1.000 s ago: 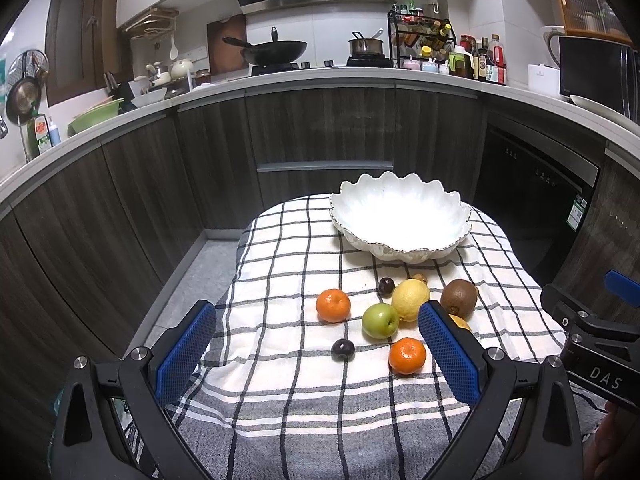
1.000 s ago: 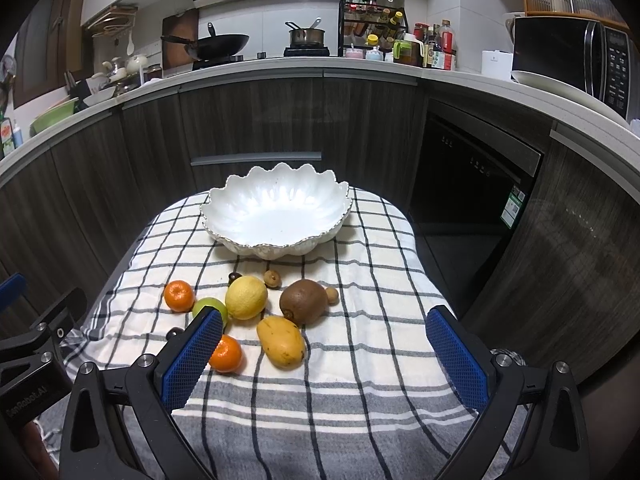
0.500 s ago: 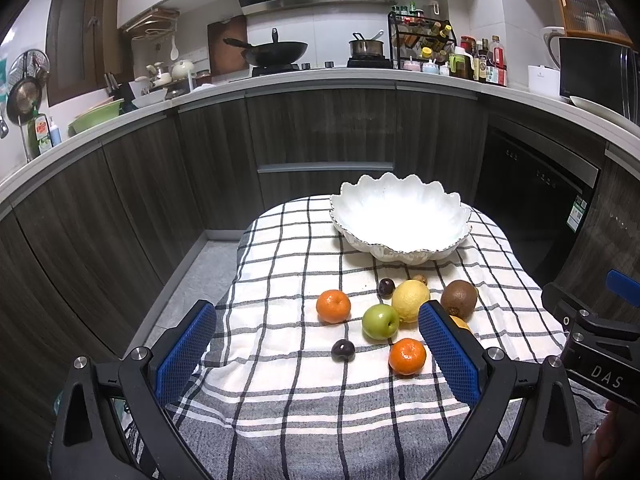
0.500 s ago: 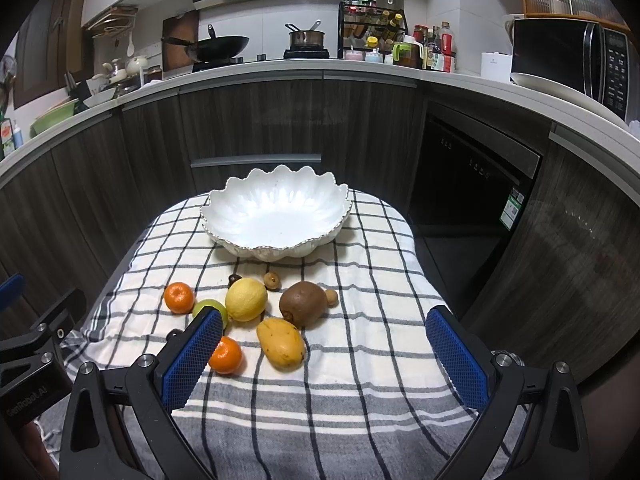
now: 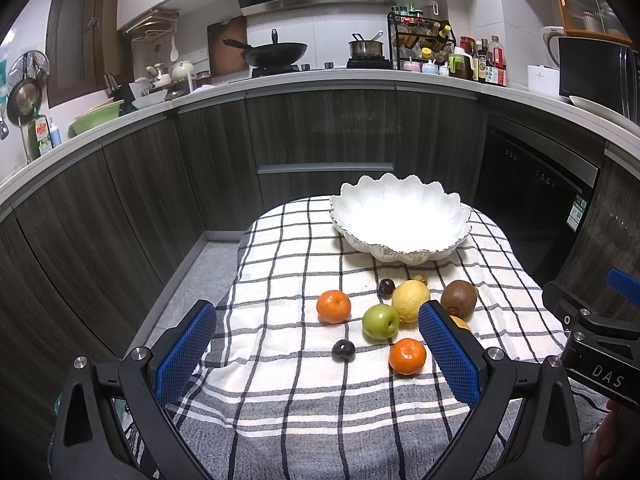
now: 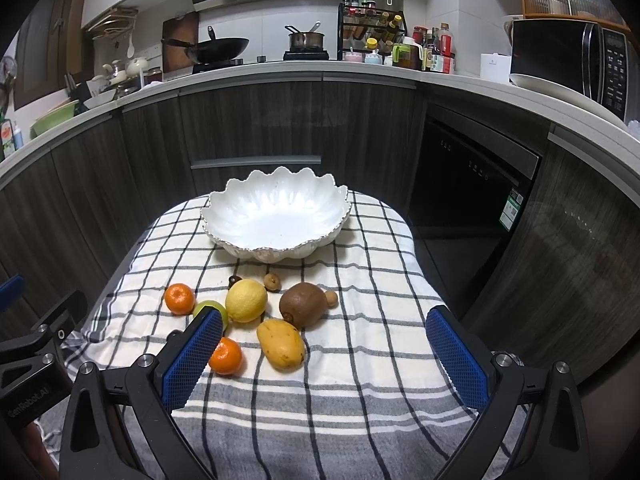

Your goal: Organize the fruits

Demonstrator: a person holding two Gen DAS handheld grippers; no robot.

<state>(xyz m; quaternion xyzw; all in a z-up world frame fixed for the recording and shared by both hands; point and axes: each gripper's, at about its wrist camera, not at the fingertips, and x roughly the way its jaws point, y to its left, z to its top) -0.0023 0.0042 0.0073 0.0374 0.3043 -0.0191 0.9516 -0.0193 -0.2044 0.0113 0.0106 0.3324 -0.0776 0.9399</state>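
A white scalloped bowl (image 5: 400, 204) (image 6: 276, 196) stands empty at the far end of a checked cloth (image 5: 288, 264). In front of it lie two tangerines (image 5: 333, 306) (image 5: 407, 356), a green apple (image 5: 380, 321), a lemon (image 5: 410, 300) (image 6: 245, 300), a kiwi (image 5: 459, 299) (image 6: 303, 305), a mango (image 6: 281, 344), two dark plums (image 5: 343, 350) (image 5: 386, 288) and small brown fruits (image 6: 271, 281). My left gripper (image 5: 316, 348) is open and empty, near the fruit cluster's left front. My right gripper (image 6: 326, 354) is open and empty, just short of the mango.
Dark kitchen cabinets (image 5: 320, 136) curve around behind the table. A dishwasher front (image 6: 472, 184) stands to the right. The counter above holds a wok (image 5: 276, 51), a pot, a spice rack and a microwave (image 6: 568, 60). Grey floor (image 5: 192, 280) lies left of the table.
The right gripper has edged slightly forward toward the fruit. The left gripper and the fruit have not moved.
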